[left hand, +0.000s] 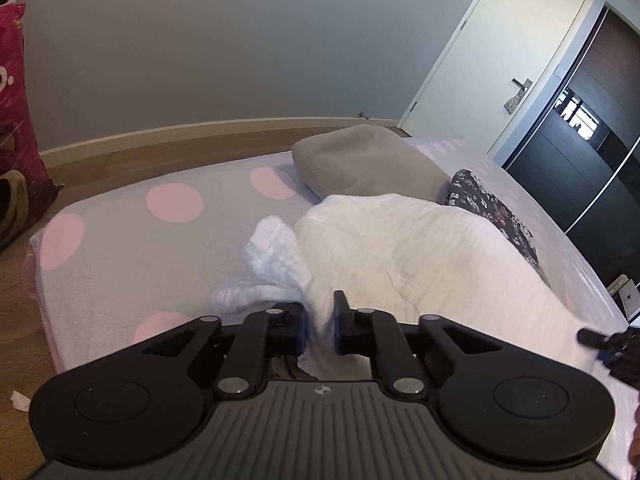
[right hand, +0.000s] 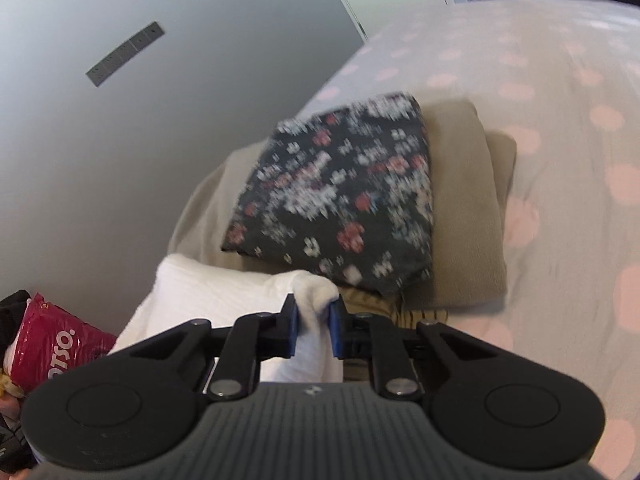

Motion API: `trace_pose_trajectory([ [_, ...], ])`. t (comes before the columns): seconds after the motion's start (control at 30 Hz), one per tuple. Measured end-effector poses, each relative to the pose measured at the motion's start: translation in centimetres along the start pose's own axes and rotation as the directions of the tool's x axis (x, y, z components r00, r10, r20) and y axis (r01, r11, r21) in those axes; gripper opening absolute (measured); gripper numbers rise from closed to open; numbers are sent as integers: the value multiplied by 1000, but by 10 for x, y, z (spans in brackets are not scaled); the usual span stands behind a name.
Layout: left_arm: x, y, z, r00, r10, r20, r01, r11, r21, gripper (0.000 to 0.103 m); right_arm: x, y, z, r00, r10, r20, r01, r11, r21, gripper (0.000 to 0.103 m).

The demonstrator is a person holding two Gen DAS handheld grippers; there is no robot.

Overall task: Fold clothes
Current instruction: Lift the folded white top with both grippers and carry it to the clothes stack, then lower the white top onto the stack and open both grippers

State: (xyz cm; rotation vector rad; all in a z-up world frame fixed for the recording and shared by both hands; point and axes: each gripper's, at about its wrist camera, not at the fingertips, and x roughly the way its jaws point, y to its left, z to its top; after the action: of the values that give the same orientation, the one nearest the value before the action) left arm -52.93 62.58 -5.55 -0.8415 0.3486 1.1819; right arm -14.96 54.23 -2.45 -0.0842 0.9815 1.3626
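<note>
A white knit garment [left hand: 404, 248] hangs stretched above the polka-dot bed [left hand: 120, 240]. My left gripper [left hand: 320, 322] is shut on one edge of it, cloth bunched between the blue pads. My right gripper [right hand: 313, 322] is shut on another corner of the same white garment [right hand: 224, 296]; it also shows at the right edge of the left wrist view [left hand: 600, 340]. A white sleeve part [left hand: 272, 256] droops to the left. A folded dark floral garment [right hand: 340, 192] lies on a folded beige garment [right hand: 464, 208] beyond it.
The beige garment [left hand: 360, 160] and the floral one [left hand: 492, 208] lie on the bed behind the white one. A red bag [left hand: 16, 120] stands on the wood floor at left. A white door [left hand: 500, 72] and a dark wardrobe [left hand: 580, 168] are at right.
</note>
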Motion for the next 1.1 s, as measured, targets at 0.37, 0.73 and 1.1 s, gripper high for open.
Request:
trace_pose_trajectory([
  [0.37, -15, -19, -31, 1000, -12, -5, 11, 997, -74, 7, 19, 32, 47, 979, -197, 44, 199, 979, -50, 17],
  [0.73, -12, 1, -15, 993, 116, -20, -118, 986, -115, 33, 16, 11, 26, 958, -269, 101, 277, 958, -78, 35],
  [1.1, -25, -63, 27, 992, 67, 109, -90, 972, 218, 35, 13, 52, 20, 990, -141, 24, 142, 964, -225, 35],
])
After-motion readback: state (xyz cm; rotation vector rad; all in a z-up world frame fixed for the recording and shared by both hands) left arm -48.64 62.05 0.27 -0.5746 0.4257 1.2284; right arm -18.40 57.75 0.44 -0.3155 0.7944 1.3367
